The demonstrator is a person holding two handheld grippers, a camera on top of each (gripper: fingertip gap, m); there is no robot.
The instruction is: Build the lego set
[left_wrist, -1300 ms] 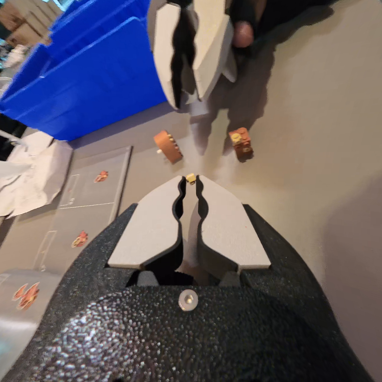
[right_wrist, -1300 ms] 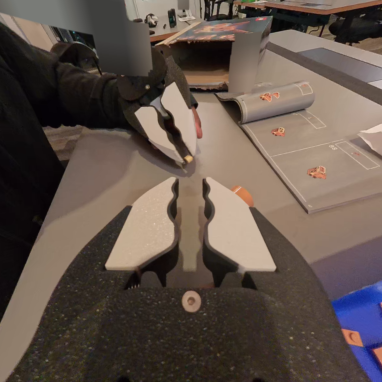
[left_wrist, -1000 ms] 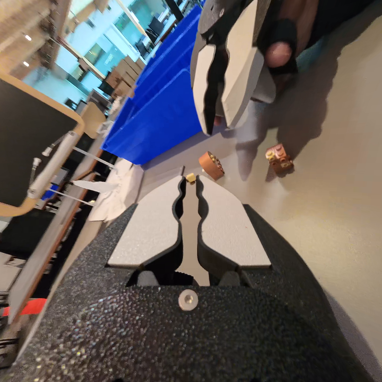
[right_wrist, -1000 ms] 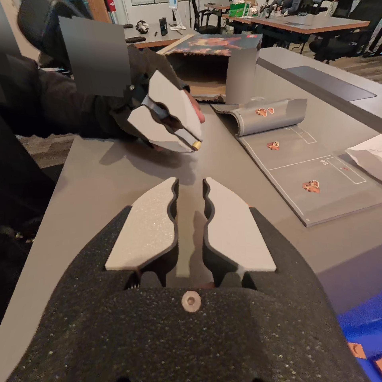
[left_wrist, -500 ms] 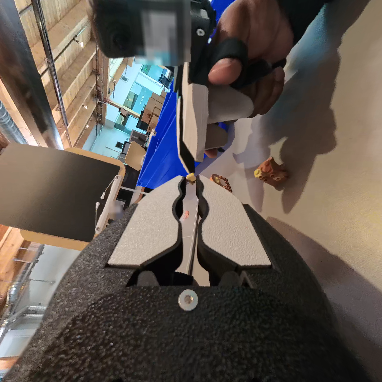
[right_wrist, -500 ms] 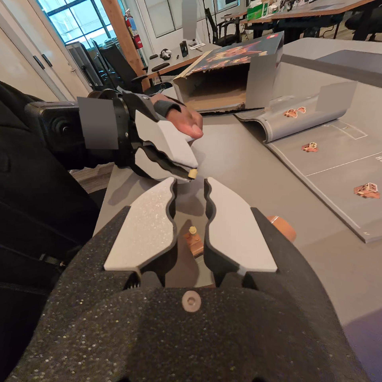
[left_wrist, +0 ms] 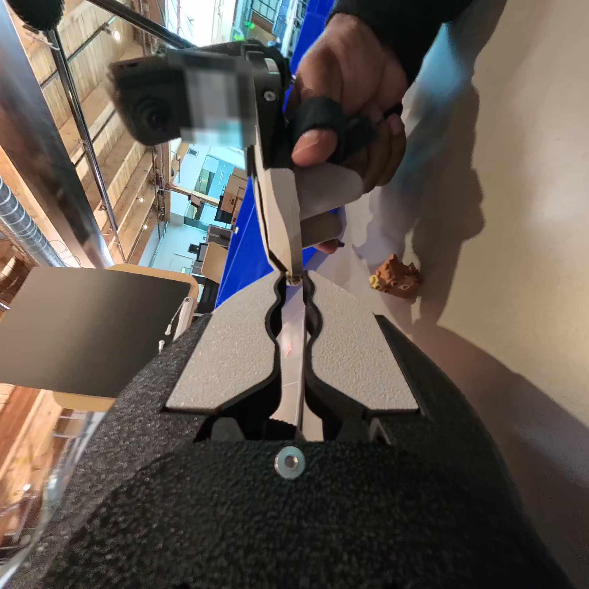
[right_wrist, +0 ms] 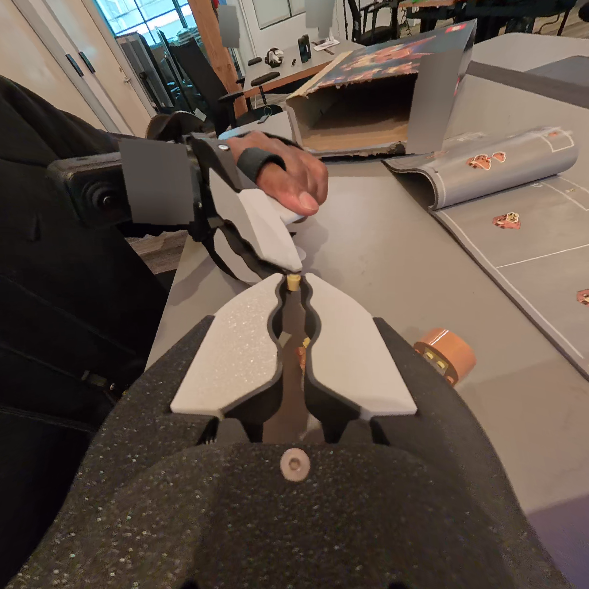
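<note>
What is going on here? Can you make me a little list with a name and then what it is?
Place: grey table
Left gripper: pinches one end of a tiny tan peg
Right gripper: pinches the same peg, tip to tip with the left one
Hands: a hand on the left gripper
Under the grippers: small brown block model
Nearby: brown round piece beside the right gripper
Farther off: open booklet, torn cardboard box, blue bin

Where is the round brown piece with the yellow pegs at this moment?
In the right wrist view, the round brown piece lies on the grey table, right of the right gripper, near the open booklet.
</note>
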